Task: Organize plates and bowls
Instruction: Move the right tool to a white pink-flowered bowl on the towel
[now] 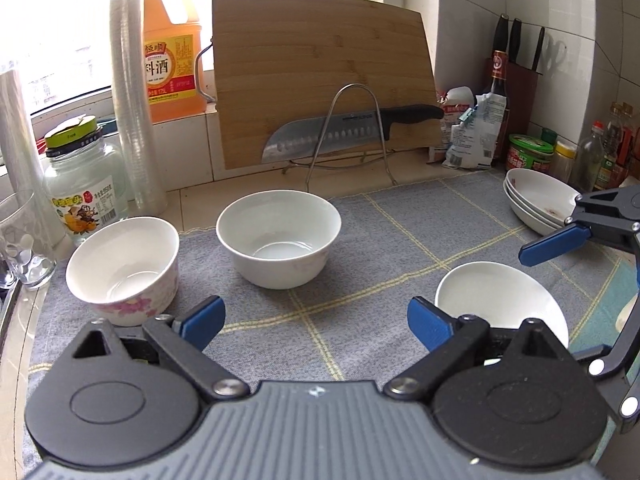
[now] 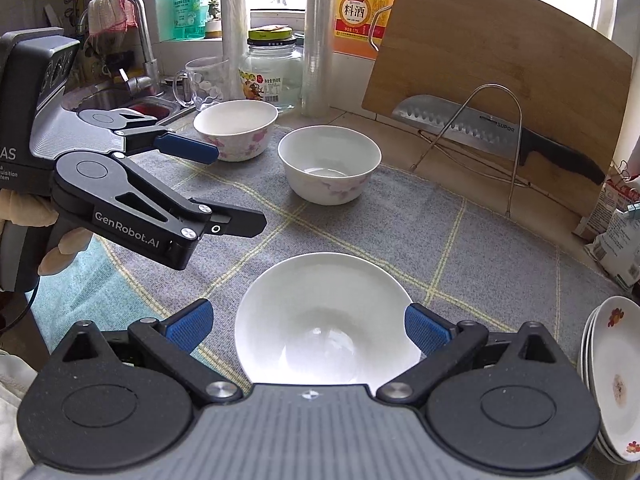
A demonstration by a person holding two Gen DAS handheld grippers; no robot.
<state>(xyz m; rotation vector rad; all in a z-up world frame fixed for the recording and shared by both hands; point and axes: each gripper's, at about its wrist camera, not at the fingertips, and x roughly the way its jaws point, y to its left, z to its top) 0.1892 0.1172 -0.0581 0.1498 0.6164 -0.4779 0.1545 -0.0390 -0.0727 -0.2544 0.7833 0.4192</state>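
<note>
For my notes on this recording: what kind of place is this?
Most likely a home kitchen counter: a sink with a faucet, a cutting board with a knife on a rack, and bowls on a cloth.

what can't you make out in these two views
- Plate stack, right wrist view: cut off by the right edge; count unclear.
- Wide white bowl, right wrist view: near rim hidden behind the open right tool.
- Same bowl, left wrist view: partly hidden behind the left tool.
- Sink: mostly hidden behind the left tool.

Knife (image 1: pixel 336 132) before leaning cutting board (image 1: pixel 320 68), on wire rack (image 1: pixel 352 128).
</note>
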